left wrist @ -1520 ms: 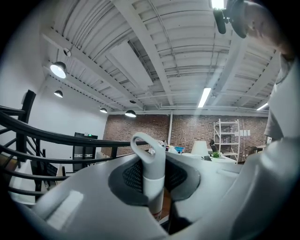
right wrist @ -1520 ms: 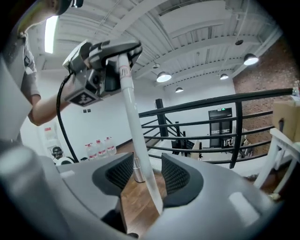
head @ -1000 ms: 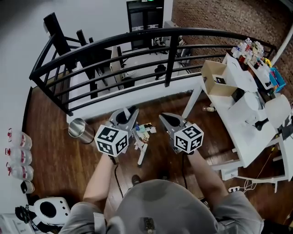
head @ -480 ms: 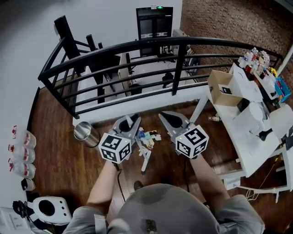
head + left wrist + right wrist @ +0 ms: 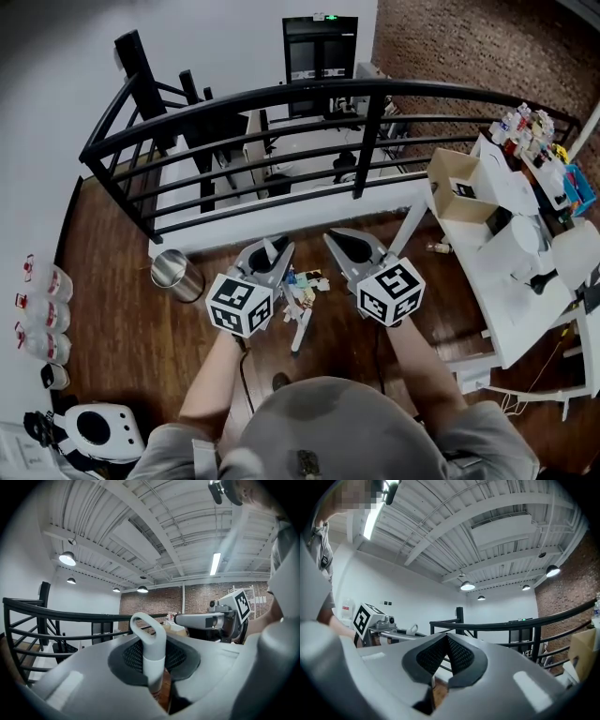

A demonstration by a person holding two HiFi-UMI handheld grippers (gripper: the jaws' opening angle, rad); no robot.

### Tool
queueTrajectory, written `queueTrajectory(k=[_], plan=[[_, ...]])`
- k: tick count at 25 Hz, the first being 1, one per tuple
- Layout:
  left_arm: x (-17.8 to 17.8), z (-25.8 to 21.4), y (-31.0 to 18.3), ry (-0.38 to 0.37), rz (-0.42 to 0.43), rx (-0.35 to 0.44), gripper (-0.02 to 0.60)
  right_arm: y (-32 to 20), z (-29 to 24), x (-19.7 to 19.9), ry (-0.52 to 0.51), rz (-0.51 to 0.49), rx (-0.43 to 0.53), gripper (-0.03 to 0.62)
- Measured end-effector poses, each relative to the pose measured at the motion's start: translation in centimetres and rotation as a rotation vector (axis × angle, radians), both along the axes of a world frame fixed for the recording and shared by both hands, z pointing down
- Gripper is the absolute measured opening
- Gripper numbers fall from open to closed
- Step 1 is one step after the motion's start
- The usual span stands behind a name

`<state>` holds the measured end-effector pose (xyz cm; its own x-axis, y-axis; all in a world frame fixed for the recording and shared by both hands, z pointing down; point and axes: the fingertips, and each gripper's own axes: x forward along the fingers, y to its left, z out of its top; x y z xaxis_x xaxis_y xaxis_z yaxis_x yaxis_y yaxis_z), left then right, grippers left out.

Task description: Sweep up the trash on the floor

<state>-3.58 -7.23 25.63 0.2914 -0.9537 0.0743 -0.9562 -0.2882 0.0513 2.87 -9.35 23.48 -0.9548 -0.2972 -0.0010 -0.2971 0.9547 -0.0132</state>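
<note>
A small pile of paper trash (image 5: 306,285) lay on the wooden floor (image 5: 122,309). Just left of the pile, the left gripper (image 5: 268,255) pinched a white loop-topped handle (image 5: 149,639), roughly upright. Just right, the right gripper (image 5: 341,244) was pressed together, empty. The pile lay below and between them, seemingly likelier within the left's reach.

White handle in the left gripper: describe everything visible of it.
The white handle is a slim, plastic-looking tube topped with a grey hanging loop. It stands roughly upright, clamped between the fingers of the left gripper, loop poking above them. In the head view its shaft runs down near the trash pile on the floor; its foot is unclear.
</note>
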Motion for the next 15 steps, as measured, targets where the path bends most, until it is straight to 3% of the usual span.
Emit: queueTrajectory(k=[15], plan=[[-1.0,0.2,-0.7,0.007,0.006,-0.001,0.054,-0.7,0.0,-1.2,-0.005,0.003,-0.003,0.000]])
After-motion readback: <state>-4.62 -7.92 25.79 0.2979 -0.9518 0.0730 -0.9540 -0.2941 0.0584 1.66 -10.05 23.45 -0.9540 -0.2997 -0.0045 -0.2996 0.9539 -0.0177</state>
